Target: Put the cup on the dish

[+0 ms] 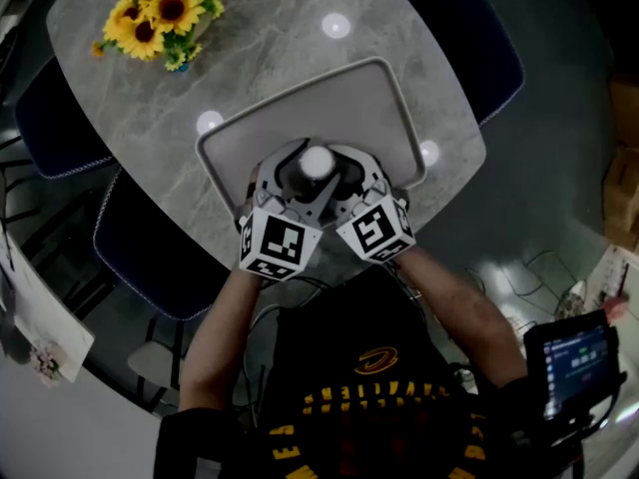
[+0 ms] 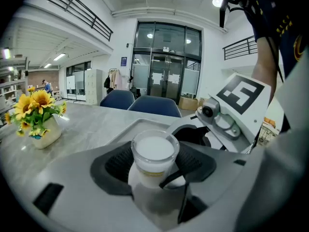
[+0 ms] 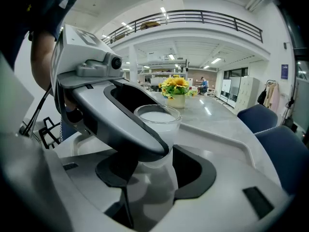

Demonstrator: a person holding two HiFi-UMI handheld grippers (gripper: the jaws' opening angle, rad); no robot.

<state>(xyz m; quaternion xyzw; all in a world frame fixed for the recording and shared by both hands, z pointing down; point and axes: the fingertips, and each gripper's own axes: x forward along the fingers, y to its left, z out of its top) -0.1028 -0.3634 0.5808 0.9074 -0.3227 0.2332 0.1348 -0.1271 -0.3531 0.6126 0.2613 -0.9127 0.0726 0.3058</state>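
Note:
A clear cup (image 1: 316, 163) with a white filling stands upright over the near part of the grey tray-like dish (image 1: 384, 80). Both grippers meet around it from my side. In the left gripper view the cup (image 2: 153, 151) sits between the dark curved pads of my left gripper (image 2: 154, 180), which close in on its sides. In the right gripper view the cup (image 3: 157, 122) is likewise between the pads of my right gripper (image 3: 154, 178), with a jaw of the left gripper (image 3: 113, 112) crossing in front. The cup's base is hidden.
A vase of sunflowers (image 1: 160, 13) stands at the far left of the grey marble table (image 1: 130, 118). Blue chairs (image 1: 469, 38) ring the table, one close on my left (image 1: 150, 257). The table's near edge lies just under my hands.

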